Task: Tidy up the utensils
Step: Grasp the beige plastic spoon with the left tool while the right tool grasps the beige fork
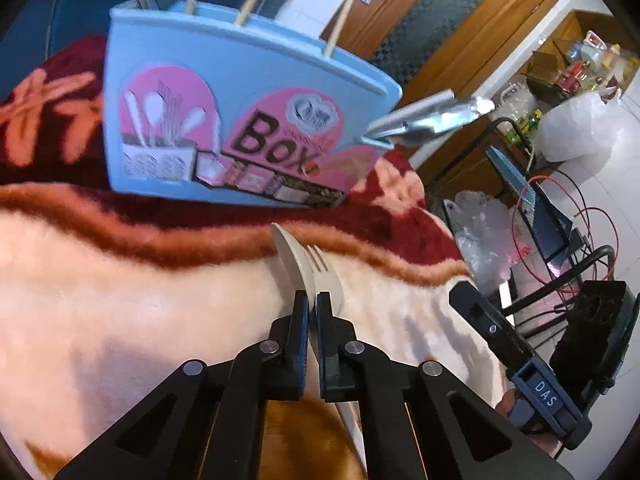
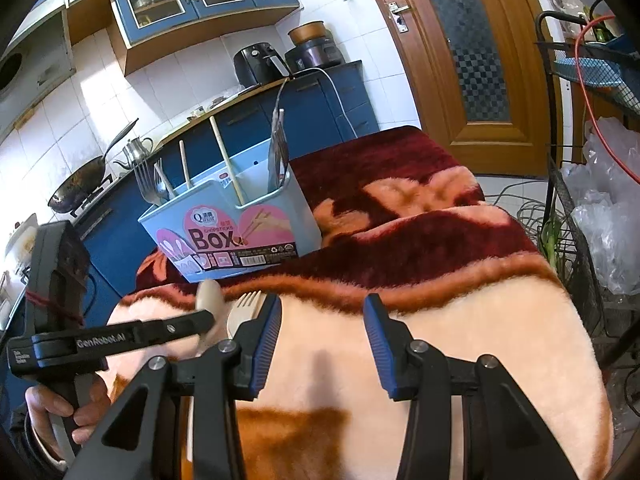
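**On the blanket: box of utensils, two beige pieces in the left gripper**

On the fluffy blanket stands a light blue plastic box with a pink label that reads "Box". It is open at the top and has separate compartments. At its left end, seen from the right wrist view, are metal forks, shiny and grey. Three pale wooden chopsticks stand upright or a little tilted in the middle part. At the right end a flat metal utensil leans against the wall; which kind it is I cannot tell.

Nearer to the cameras than the box, and apart from it, a beige fork and a beige knife rest together over the cream part of the blanket. Both look matte and smooth, probably plastic. The knife blade is curved; the fork has short tines.

The left gripper is pressed together, pinching these two pieces at their necks. Its fingers are black.

The right gripper is spread, with nothing between its blue ribbed pads. It hovers over the blanket, just right of the beige fork.

The blanket is thick and hairy, cream with dark red and orange bands.
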{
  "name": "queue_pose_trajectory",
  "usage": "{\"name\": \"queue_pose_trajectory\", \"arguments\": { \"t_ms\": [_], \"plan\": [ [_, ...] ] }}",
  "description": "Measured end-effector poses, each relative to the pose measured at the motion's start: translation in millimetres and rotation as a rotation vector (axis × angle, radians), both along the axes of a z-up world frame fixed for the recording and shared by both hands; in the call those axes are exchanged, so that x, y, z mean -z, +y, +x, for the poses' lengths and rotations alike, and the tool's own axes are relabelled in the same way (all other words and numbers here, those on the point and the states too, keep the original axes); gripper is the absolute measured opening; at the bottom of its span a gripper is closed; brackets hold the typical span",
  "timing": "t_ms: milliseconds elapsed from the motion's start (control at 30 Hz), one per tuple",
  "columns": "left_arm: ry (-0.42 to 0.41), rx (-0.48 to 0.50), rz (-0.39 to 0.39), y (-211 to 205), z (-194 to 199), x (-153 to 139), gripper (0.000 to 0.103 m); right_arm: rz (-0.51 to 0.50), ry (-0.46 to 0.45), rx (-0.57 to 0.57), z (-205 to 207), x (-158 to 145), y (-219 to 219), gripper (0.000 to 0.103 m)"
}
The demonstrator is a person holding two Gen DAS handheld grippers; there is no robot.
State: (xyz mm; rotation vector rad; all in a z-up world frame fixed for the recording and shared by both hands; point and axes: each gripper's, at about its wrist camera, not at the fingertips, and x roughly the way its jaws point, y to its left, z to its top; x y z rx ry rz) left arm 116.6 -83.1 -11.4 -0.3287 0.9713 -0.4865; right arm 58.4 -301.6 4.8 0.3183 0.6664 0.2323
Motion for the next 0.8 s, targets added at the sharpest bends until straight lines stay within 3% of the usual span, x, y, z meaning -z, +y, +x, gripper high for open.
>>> {"name": "queue_pose_trajectory", "arguments": {
  "t_ms": [533,800],
  "plan": [
    [-0.200,-0.133,0.148,57,-19,-41,0.003,-0.048,0.108,-0.150,19,9,46,0.046],
    [-0.251,-0.197,0.187,87,-28,-46,0.003,-0.110,0.175,-0.227,38,15,75,0.046]
  ]
}}
